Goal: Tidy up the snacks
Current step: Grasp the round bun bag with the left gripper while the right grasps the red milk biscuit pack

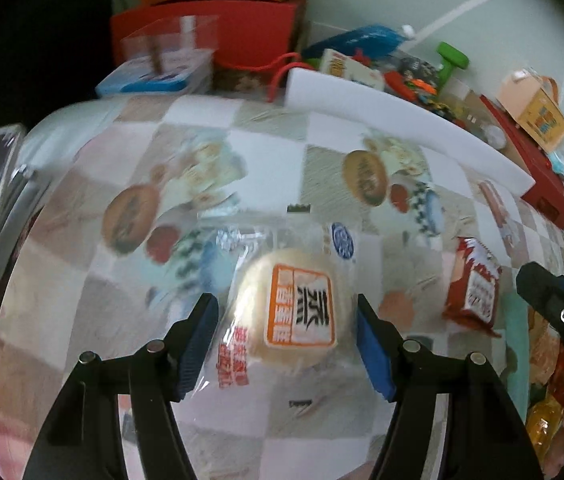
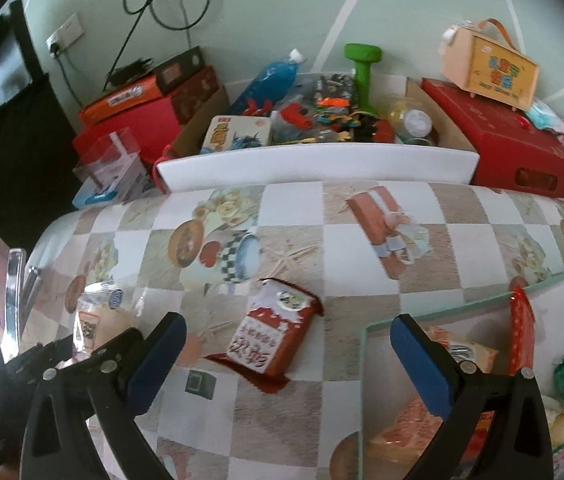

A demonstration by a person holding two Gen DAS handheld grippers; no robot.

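The left gripper (image 1: 288,344) clamps a round, pale pastry in a clear wrapper (image 1: 296,312), its blue pads (image 1: 201,344) pressed to the crinkled plastic on either side. The pastry bears an orange-and-white square label with a black character, and it sits over the checkered tablecloth (image 1: 241,160), which is printed with food pictures. Whether the packet is lifted or rests on the cloth cannot be told.

To the right of it on the cloth lies a red-and-white snack packet (image 2: 277,336), flat and slightly tilted, apart from the pastry. In the right wrist view this packet lies between and just beyond the fingers of the right gripper (image 2: 286,360), which stands wide and grips nothing.

On the right edge of the table sits a pale green tray (image 2: 482,308), holding several snack packets, among them an upright red one (image 2: 520,332) and orange and yellow wrapped pieces. The right gripper's right finger hangs over the tray's near left corner.

At the back of the table stands a white box wall (image 2: 322,164), behind which lie a blue pouch (image 2: 269,80), a green dumbbell (image 2: 362,68) and small toys. Red boxes (image 2: 522,152) flank it, the right one topped by a small house-shaped carton (image 2: 490,68).
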